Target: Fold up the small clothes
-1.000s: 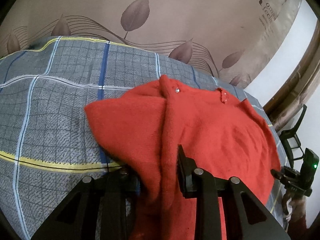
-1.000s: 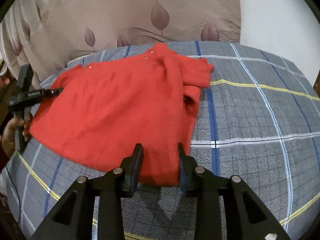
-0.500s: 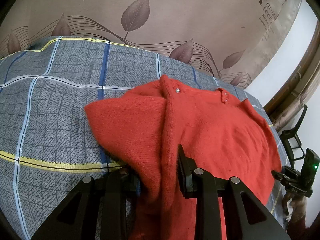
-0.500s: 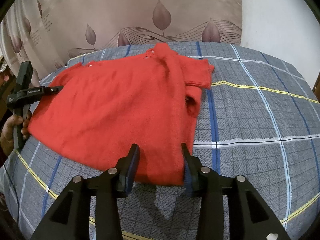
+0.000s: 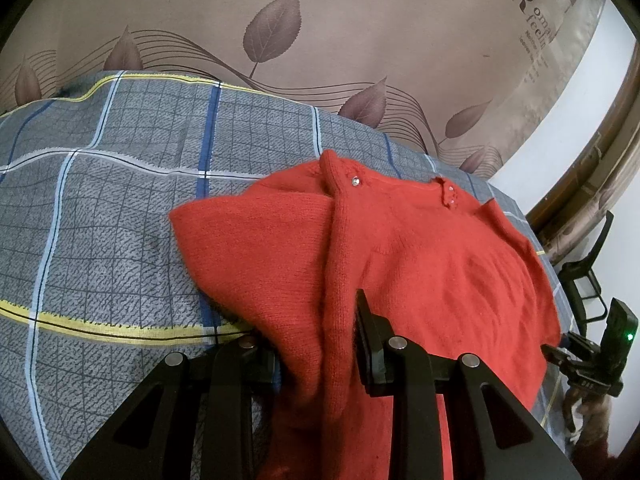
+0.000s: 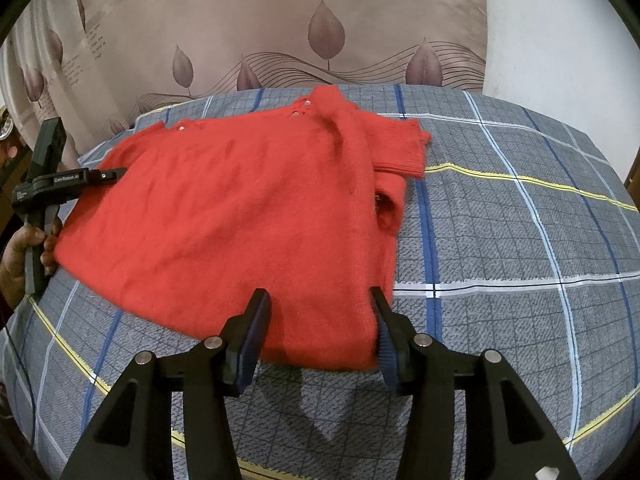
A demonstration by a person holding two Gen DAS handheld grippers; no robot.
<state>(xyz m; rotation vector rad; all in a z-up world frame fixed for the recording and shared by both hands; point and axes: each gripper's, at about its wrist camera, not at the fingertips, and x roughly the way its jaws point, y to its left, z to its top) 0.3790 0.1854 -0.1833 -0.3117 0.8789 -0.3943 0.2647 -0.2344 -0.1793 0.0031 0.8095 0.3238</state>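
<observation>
A small red knit sweater (image 6: 248, 216) lies on a grey plaid bedsheet (image 6: 520, 240), one sleeve folded across its right side. My right gripper (image 6: 320, 320) is open, its jaws wide apart just above the sweater's near hem, holding nothing. My left gripper (image 5: 316, 332) has red sweater (image 5: 420, 272) fabric bunched between its jaws and draped over them; how tightly it holds is unclear. In the right wrist view the left gripper (image 6: 108, 176) sits at the sweater's left edge. The right gripper (image 5: 584, 364) shows at the far right of the left wrist view.
A beige leaf-print curtain (image 6: 320, 40) hangs behind the bed. A white wall (image 6: 560, 40) stands at the right. A brown wooden frame (image 5: 592, 184) runs beside the bed in the left wrist view.
My right gripper has opened wide and let go of the sweater's hem, which now lies on the sheet. The left gripper has stayed in place with fabric between its jaws.
</observation>
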